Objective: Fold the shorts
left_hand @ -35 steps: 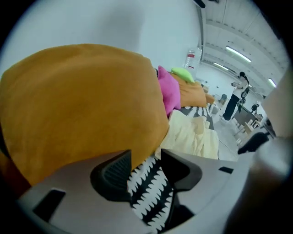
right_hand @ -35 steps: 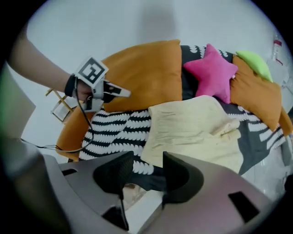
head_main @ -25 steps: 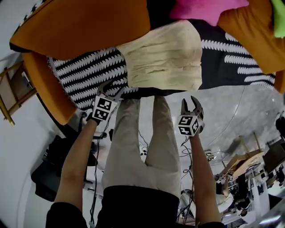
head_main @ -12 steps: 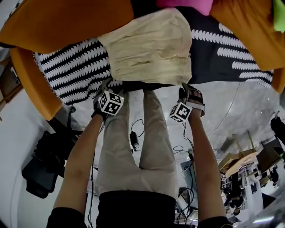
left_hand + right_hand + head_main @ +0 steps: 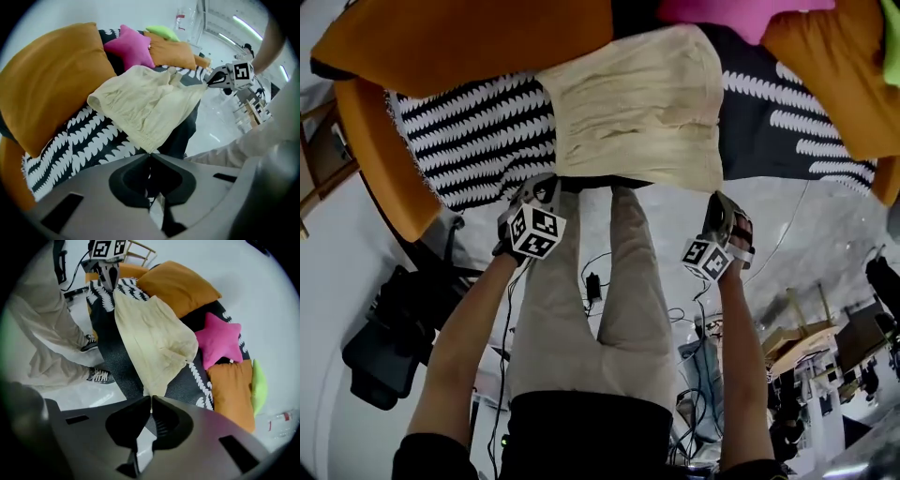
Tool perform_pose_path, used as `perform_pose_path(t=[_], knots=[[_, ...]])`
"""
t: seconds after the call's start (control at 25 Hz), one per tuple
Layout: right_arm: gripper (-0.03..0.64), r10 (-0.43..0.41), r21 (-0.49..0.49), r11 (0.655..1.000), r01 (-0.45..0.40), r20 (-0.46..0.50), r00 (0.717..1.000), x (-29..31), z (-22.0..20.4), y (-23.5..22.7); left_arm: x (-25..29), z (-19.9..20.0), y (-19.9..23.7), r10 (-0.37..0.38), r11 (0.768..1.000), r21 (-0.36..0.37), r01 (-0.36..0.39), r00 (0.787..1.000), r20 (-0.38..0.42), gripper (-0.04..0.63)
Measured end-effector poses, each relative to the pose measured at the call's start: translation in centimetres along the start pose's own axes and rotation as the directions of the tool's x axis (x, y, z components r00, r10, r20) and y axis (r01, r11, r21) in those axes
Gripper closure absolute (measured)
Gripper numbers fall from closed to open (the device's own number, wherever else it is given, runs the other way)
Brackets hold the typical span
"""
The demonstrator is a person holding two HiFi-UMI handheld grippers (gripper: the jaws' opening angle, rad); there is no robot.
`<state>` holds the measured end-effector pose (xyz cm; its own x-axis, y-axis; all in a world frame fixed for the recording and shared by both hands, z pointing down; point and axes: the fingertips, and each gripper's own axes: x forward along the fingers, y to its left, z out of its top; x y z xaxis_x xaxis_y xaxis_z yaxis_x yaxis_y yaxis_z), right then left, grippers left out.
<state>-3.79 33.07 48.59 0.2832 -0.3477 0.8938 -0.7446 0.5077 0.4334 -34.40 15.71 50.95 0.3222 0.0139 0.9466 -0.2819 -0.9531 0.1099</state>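
Black-and-white throw (image 5: 459,141) carries cream shorts (image 5: 637,103), spread flat. Left gripper (image 5: 551,183) and right gripper (image 5: 719,201) are both clamped tight, each pinching a near corner of the shorts at its fingertips.

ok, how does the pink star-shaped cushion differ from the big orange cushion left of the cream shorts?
Shape: the pink star-shaped cushion is pointed, the big orange cushion a plump rectangle. Size: the orange cushion is clearly larger than the pink. Colour: pink against orange. Both rest on the black-and-white patterned throw, near the cream shorts.
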Motion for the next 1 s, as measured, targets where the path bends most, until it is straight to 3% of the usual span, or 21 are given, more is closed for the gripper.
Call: perform_pose_path(t=[0.2, 0.28, 0.48, 0.6, 0.8, 0.92, 1.0], knots=[[0.589, 0.019, -0.004, 1.000, -0.019, -0.009, 1.000, -2.8, -0.8, 0.1, -1.0, 0.0, -0.7, -0.092, 0.991, -0.090, 0.096, 0.995, 0.045, 0.581], [0.589, 0.016, -0.006, 1.000, -0.016, 0.006, 1.000, -3.9, -0.1, -0.2, -2.4, -0.3, -1.1, -0.139, 0.986, -0.089, 0.143, 0.989, 0.049, 0.583], [0.589, 0.139, -0.091, 0.986, -0.142, -0.039, 0.990, -5.7, -2.4, 3.4, -5.2, -5.6, -4.7, -0.271, 0.962, -0.044, 0.269, 0.961, -0.048, 0.584], [0.589, 0.130, -0.099, 0.986, -0.132, -0.029, 0.991, -6.4, -3.1, 2.4, -5.2, -6.5, -4.9, -0.251, 0.968, -0.022, 0.250, 0.966, -0.055, 0.583], [0.589, 0.129, -0.046, 0.990, -0.131, -0.048, 0.990, -6.9, -2.6, 0.7, -0.9, -3.8, -4.0, -0.185, 0.981, -0.051, 0.185, 0.983, 0.008, 0.583], [0.589, 0.133, -0.045, 0.990, -0.135, -0.041, 0.990, -6.9, -2.1, 0.6, 3.4, -2.2, -4.1, -0.192, 0.976, -0.105, 0.192, 0.981, 0.005, 0.435], [0.589, 0.143, -0.052, 0.988, -0.144, -0.034, 0.989, -6.7, -1.8, 0.8, 5.9, -1.4, -3.9, -0.197, 0.968, -0.156, 0.195, 0.980, 0.001, 0.411]])
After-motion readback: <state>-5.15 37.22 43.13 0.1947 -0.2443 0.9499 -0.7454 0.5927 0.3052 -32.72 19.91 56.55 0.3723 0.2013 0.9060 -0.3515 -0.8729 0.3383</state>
